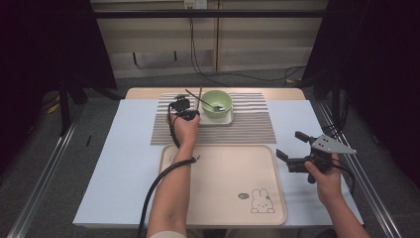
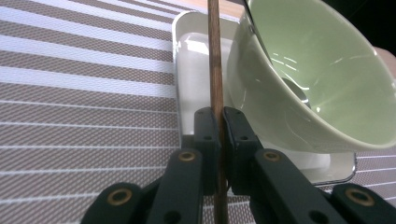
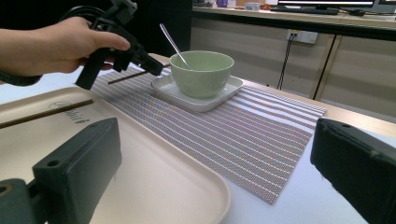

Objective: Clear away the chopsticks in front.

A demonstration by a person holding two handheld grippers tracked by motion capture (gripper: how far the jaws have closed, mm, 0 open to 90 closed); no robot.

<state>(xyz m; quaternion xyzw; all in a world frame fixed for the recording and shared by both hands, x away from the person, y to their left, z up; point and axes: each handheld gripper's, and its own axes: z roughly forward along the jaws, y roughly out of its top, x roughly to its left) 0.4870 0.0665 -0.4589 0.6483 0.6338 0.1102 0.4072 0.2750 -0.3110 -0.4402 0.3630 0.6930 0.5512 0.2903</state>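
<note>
My left gripper (image 2: 218, 114) is shut on a thin brown chopstick (image 2: 214, 51), which runs up between its jaws along the left side of a pale green bowl (image 2: 308, 79). From above, that gripper (image 1: 193, 114) is over the striped placemat (image 1: 247, 129), just left of the bowl (image 1: 217, 103). The bowl stands on a white square plate (image 1: 218, 120) and holds a metal spoon (image 3: 173, 39). A second chopstick (image 3: 46, 114) lies on the beige tray (image 1: 223, 188). My right gripper (image 1: 289, 144) is wide open and holds nothing, just off the tray's right edge.
The placemat and tray lie on a white sheet (image 1: 124, 163) that covers the table. A rabbit drawing (image 1: 261, 202) marks the tray's near right corner. The left gripper's black cable (image 1: 153, 193) trails along the forearm. Dark floor and metal rails surround the table.
</note>
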